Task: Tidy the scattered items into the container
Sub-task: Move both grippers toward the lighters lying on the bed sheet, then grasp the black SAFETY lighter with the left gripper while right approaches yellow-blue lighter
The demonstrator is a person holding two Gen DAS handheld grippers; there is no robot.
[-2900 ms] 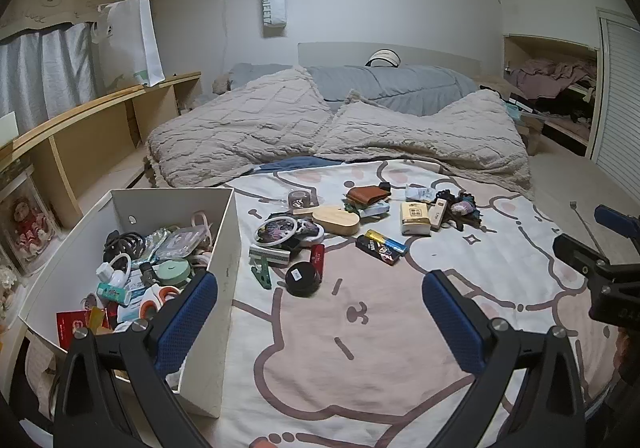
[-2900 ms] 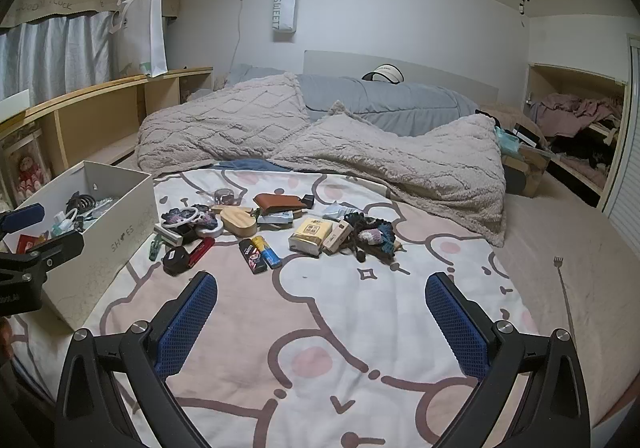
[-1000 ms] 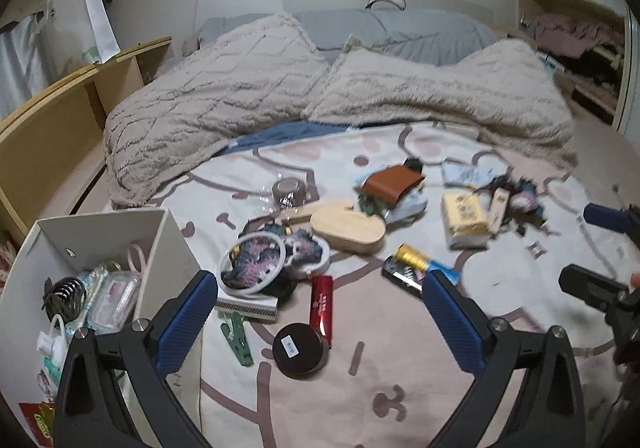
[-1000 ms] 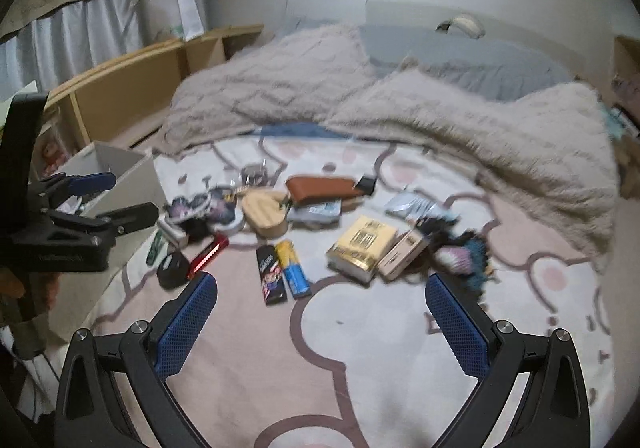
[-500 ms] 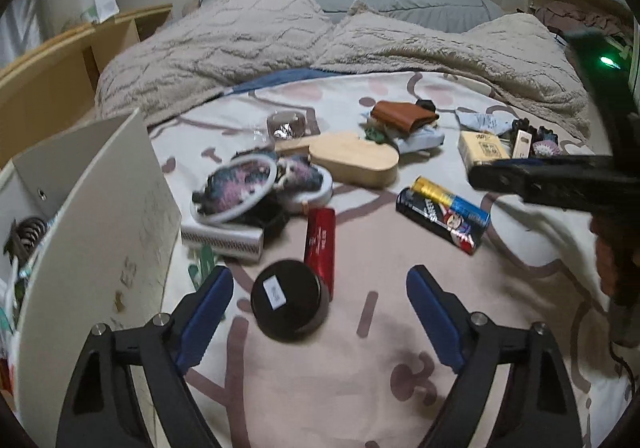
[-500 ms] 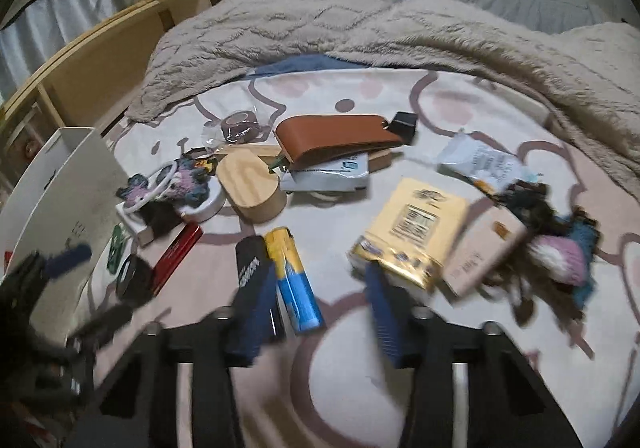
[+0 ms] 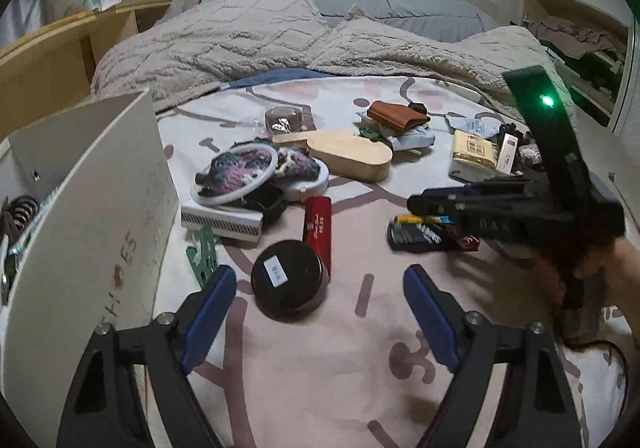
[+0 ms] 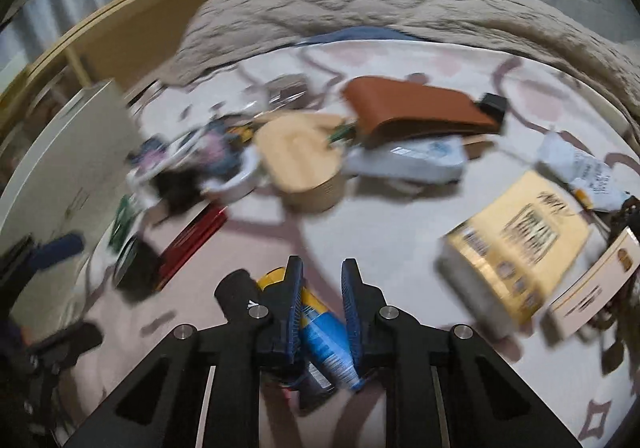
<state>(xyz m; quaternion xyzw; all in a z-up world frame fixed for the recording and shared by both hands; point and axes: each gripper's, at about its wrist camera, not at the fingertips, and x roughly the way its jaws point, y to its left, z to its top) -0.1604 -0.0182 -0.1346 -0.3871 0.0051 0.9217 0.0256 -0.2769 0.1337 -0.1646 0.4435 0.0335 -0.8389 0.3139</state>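
My right gripper [image 8: 321,282]: its blue pads sit close on either side of the blue and yellow tube [image 8: 320,322], which lies on the blanket; I cannot tell whether they are pressing it yet, as the view is blurred.
My left gripper [image 7: 316,288]: spread wide and grasping nothing, low over the blanket with the round black tin [image 7: 289,279] just ahead between the fingers.
Box [image 7: 88,216]: a white box stands at my left, its near wall close beside my left finger; a coiled spring and other bits show inside.
Blanket [image 7: 304,364]: pink and white with a cartoon print; it carries all the loose things.
Beside the tin: a red case [image 7: 318,226] touches its far edge, a green clip [image 7: 202,254] lies on its left.
Further back: a white hoop with knitted yarn [image 7: 236,172], a wooden case [image 7: 350,156], a brown wallet [image 7: 396,116].
Right side: a yellow packet [image 8: 520,244] lies well clear of the tube.
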